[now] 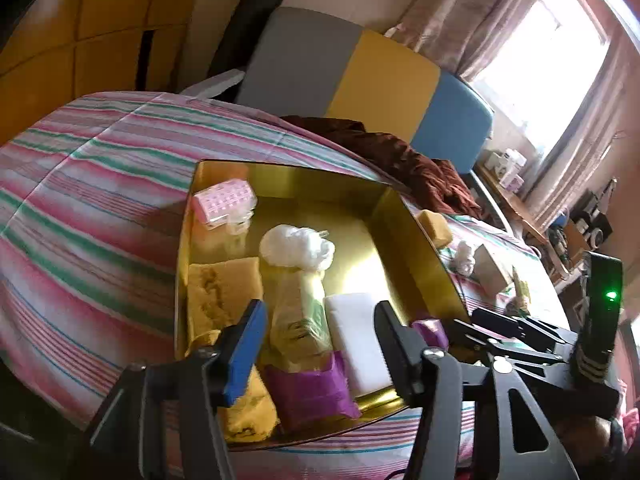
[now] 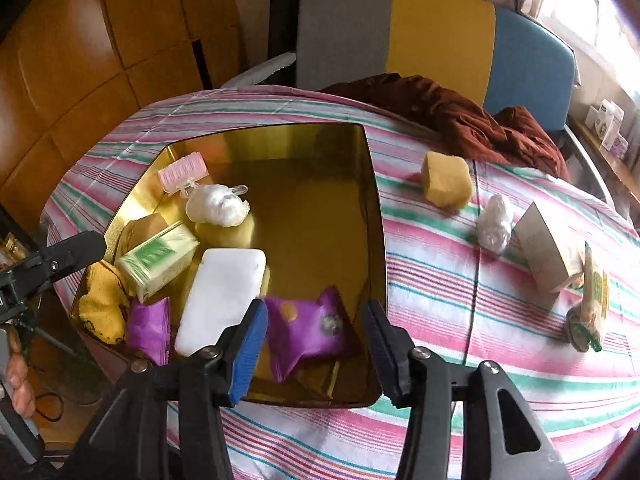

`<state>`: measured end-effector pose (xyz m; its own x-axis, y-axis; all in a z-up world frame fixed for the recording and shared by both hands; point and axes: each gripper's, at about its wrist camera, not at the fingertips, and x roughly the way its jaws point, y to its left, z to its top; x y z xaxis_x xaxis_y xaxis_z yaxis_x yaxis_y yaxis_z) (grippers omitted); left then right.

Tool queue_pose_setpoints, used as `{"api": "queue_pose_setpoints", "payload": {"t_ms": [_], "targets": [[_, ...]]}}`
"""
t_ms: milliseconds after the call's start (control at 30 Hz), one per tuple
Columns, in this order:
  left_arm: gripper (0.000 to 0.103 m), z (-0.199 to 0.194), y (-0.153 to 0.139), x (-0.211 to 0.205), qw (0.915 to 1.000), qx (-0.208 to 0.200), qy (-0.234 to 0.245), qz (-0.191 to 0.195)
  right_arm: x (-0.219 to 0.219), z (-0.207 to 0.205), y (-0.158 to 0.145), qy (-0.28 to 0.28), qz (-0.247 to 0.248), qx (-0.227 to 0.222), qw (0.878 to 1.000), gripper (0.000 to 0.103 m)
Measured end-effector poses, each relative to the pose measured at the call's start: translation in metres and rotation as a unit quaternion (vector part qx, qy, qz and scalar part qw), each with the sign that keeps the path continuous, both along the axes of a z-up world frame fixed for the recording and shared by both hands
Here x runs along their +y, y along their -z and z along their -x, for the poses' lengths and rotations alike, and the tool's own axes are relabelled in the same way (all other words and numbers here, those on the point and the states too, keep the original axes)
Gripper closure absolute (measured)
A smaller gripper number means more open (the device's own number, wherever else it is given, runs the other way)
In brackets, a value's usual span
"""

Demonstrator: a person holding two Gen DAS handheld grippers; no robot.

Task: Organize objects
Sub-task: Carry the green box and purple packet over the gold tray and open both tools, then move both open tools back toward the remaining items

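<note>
Fingers of the right gripper (image 2: 316, 344) are standing apart, gripping nothing, tilting steeply down over the near edge of the gold tray (image 2: 374, 208), with a purple packet (image 2: 304, 332) lying between and below them. Left gripper (image 1: 320, 344) is likewise hanging open and empty above the tray's near edge, over the green tissue pack (image 1: 298, 312). A yellow sponge (image 2: 446, 184) and white bag (image 2: 496, 222) are lying on the striped bed (image 2: 440, 280) beyond the tray's right edge.

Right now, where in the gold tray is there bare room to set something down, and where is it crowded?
The gold tray is bare across its far right half, between the white plastic bundle and the right wall. The near left is crowded: yellow sponge, green-white pack, white block and purple packets.
</note>
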<state>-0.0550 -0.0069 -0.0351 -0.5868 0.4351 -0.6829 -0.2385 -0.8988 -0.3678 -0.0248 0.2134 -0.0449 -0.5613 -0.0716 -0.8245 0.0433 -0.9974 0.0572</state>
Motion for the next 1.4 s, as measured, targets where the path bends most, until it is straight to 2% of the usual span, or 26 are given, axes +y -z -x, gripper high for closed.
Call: {"api": "queue_pose_setpoints", "payload": {"t_ms": [167,500,933,1167,1400], "targets": [[0.042,-0.004,-0.002,-0.005,0.9998,0.009,-0.012,0.014,-0.001,-0.004,-0.001,0.003,0.006,0.000,1.000,0.053],[0.023,-0.017,-0.025,0.008,0.9946,0.071,-0.019,0.074,-0.012,-0.012,-0.008,-0.008,0.010,0.016,1.000,0.052],[0.020,-0.030,-0.031,0.027,0.9870,0.096,-0.013,0.128,-0.013,-0.019,-0.014,-0.002,0.012,0.028,1.000,0.047],[0.019,-0.035,-0.034,0.044,0.9815,0.113,0.011,0.154,-0.005,-0.022,-0.019,0.006,0.011,0.037,0.999,0.047],[0.018,-0.039,-0.037,0.064,0.9762,0.127,0.042,0.171,0.022,-0.025,-0.024,0.039,0.006,0.042,0.998,0.047]]}}
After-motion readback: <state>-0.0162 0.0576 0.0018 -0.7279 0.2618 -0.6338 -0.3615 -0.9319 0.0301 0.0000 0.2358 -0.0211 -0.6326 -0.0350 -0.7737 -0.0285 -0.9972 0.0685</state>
